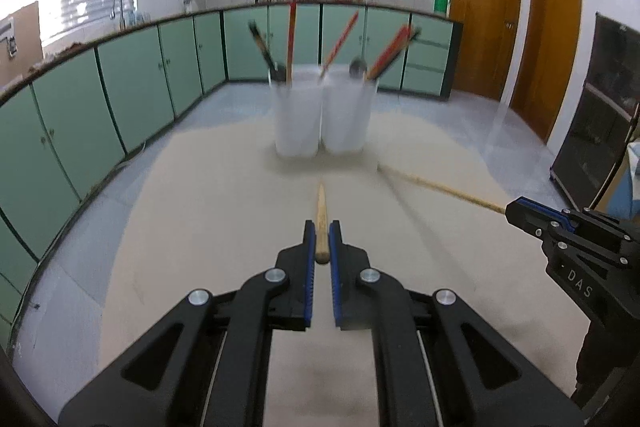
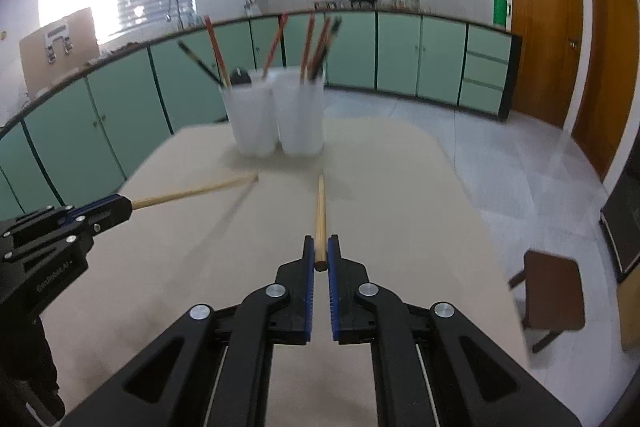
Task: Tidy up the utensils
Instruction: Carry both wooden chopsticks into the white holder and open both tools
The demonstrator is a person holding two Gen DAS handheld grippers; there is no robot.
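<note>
Each gripper was clenched on the butt of one wooden chopstick: the left gripper [image 1: 322,227] held the left stick [image 1: 321,211], the right gripper [image 2: 321,243] held the right stick [image 2: 320,215]. Both sticks pointed out over the table [image 2: 380,195] toward two white cups [image 2: 276,111] that stood touching, side by side, with red and dark utensils already leaning in them.

The grip looked risky to me. Each stick was pinched only at its very end, so a knock against a cup rim might pivot or slip it loose. The crowded handles inside could deflect an incoming tip, and the cups seemed light enough to tip if pushed. With both arms heading for the same spot, the sticks might also cross.

The table was bare tan and matte, apart from the cups. Around it was a kitchen with green cabinets [image 1: 132,95], a grey tiled floor, brown doors [image 1: 486,15], a bright window and a stool [image 2: 552,295] on the right.
</note>
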